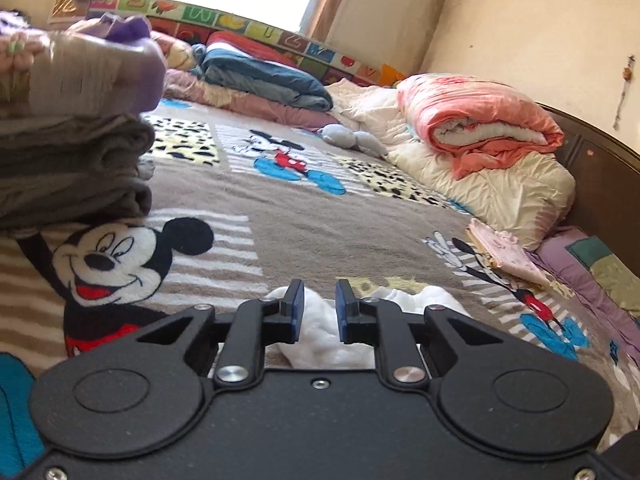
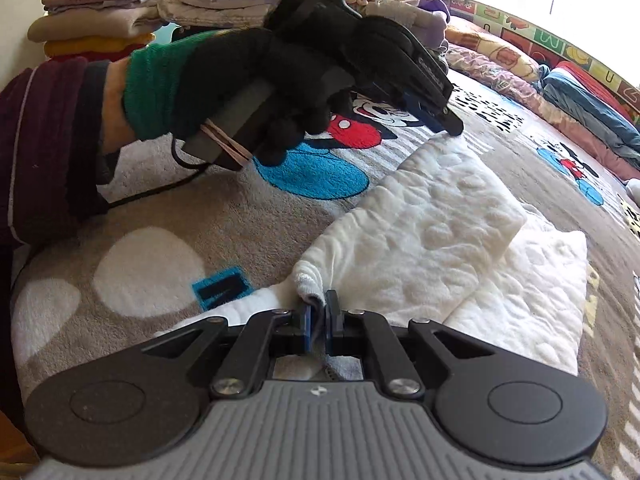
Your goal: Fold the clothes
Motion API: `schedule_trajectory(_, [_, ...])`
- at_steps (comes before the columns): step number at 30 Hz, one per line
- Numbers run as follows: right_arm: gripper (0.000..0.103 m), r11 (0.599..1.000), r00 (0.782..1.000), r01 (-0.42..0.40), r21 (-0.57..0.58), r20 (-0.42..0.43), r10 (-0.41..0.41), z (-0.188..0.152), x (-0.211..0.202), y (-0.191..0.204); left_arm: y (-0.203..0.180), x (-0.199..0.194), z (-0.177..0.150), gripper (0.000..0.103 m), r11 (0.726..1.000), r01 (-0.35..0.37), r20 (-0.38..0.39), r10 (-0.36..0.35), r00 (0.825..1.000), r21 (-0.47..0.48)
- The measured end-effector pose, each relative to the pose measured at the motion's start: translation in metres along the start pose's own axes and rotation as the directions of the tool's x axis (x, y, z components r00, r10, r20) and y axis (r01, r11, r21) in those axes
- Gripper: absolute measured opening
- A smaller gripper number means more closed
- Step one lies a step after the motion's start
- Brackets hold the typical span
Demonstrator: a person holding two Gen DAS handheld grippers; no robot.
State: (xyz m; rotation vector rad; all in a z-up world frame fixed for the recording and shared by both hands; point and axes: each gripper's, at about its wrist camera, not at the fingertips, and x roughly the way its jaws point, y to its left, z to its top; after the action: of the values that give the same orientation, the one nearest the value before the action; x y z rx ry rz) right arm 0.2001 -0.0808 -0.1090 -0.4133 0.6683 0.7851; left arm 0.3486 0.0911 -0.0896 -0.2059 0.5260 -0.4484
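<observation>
2 grippers (image 1: 319, 308) (image 2: 319, 322), 1 white garment (image 2: 460, 232), 1 blanket (image 1: 280, 216).

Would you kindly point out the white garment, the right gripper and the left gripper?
white garment (image 2: 448, 216): right wrist view, folded upper layer.
right gripper (image 2: 319, 314): right wrist view, between fingertips, pinching cloth.
left gripper (image 1: 319, 304): left wrist view, between open fingertips.

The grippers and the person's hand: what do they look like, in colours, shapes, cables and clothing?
Both the left gripper and the right gripper are black, with blue finger pads, round side discs and silver screws. The right one has a ribbed grey body. The left hand wears a black glove with a green cuff, under a dark maroon sleeve. A black cable hangs below.
</observation>
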Motion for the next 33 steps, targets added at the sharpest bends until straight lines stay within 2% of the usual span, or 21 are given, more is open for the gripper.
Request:
schedule_trajectory(8, [0.008, 0.998, 0.999, -0.005, 0.059, 0.048, 0.002, -0.009, -0.002, -0.003, -0.015, 0.04, -0.029, 0.015, 0.988, 0.025, -0.138, -0.003, 0.99, 0.154])
schedule_trajectory(11, [0.008, 0.997, 0.998, -0.02, 0.069, 0.061, 0.016, -0.011, -0.003, -0.007, -0.001, 0.046, -0.026, 0.017, 0.997, 0.037, -0.141, -0.026, 0.99, 0.073])
schedule_trajectory(14, [0.008, 0.996, 0.997, -0.034, 0.08, 0.078, 0.028, -0.014, -0.003, -0.01, 0.015, 0.051, -0.02, 0.012, 0.999, 0.048, -0.137, -0.051, 0.989, -0.025])
schedule_trajectory(15, [0.008, 0.996, 0.996, -0.036, 0.085, 0.085, 0.029, -0.016, -0.003, -0.01, 0.021, 0.052, -0.019, 0.005, 0.997, 0.045, -0.132, -0.053, 0.99, -0.066])
schedule_trajectory(17, [0.009, 0.994, 0.995, -0.038, 0.099, 0.101, 0.028, -0.018, -0.003, -0.011, 0.031, 0.053, -0.017, 0.006, 0.991, 0.028, -0.123, -0.045, 0.991, -0.134])
schedule_trajectory(18, [0.008, 0.994, 0.994, -0.038, 0.106, 0.109, 0.027, -0.02, -0.003, -0.011, 0.033, 0.054, -0.017, 0.006, 0.989, 0.018, -0.12, -0.036, 0.992, -0.145])
schedule_trajectory(21, [0.009, 0.992, 0.992, -0.04, 0.123, 0.127, 0.024, -0.023, -0.003, -0.012, 0.022, 0.053, -0.017, 0.006, 0.995, -0.027, -0.099, 0.017, 0.995, -0.099])
schedule_trajectory(33, [0.009, 0.991, 0.989, -0.022, 0.132, 0.145, 0.002, -0.025, -0.005, -0.01, 0.055, 0.036, -0.015, 0.007, 0.949, -0.005, 0.001, 0.006, 1.0, -0.316])
